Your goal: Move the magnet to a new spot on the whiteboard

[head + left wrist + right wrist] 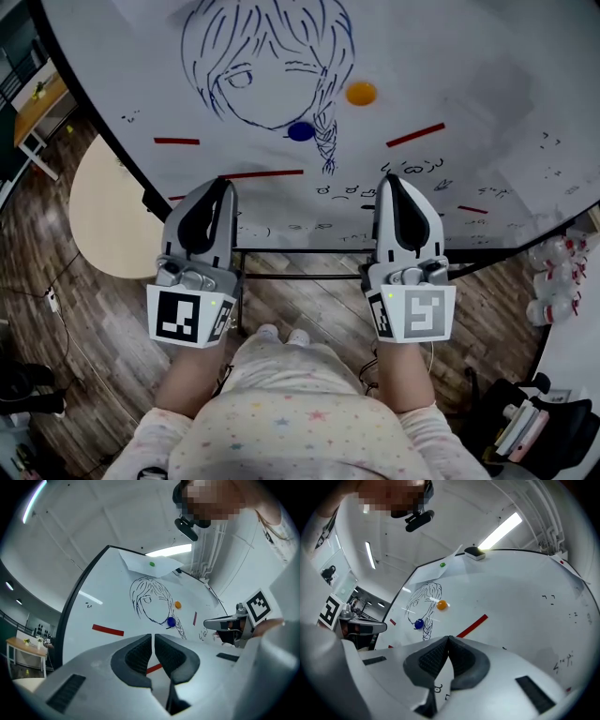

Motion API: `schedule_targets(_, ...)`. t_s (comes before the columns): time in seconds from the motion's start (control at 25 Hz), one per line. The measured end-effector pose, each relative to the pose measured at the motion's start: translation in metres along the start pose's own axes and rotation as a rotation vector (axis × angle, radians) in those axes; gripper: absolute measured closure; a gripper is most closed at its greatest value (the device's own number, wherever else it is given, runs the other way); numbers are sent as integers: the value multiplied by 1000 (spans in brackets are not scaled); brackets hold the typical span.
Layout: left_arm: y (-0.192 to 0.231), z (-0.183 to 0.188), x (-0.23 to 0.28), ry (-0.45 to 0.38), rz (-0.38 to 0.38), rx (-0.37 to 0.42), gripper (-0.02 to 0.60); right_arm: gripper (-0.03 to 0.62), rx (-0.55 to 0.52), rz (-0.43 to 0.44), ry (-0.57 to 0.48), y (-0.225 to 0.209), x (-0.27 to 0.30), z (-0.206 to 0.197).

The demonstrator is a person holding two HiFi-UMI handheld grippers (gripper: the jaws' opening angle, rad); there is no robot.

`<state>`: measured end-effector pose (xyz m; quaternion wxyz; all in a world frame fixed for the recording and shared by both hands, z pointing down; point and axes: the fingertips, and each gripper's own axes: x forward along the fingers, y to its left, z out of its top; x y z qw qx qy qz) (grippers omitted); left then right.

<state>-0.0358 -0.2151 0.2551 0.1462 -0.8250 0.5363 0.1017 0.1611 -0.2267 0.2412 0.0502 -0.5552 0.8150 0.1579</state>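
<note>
No legible writing
Small handwritten scribbles (pixel 342 190) along the whiteboard's (pixel 450 56) lower edge are too small and faint to read.

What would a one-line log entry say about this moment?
left gripper: shut, empty | right gripper: shut, empty | blue magnet: on whiteboard, untouched | orange magnet: on whiteboard, untouched

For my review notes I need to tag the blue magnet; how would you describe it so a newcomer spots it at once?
On the whiteboard, find the drawn girl's head. The blue magnet sits at her chin, beside the braid. It is round and dark blue, unlike the orange magnet higher right and the long red strips.
</note>
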Motion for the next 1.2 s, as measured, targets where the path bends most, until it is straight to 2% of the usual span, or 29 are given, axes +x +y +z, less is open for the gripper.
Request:
schedule_targets(0.32,-9,-12,-9,23,26,-19,552,594,14,44,24,2,-7,-15)
schedule_targets(1.2,-21,-10,-9,21,34,-7,552,592,44,50,9,-9,-14,-16)
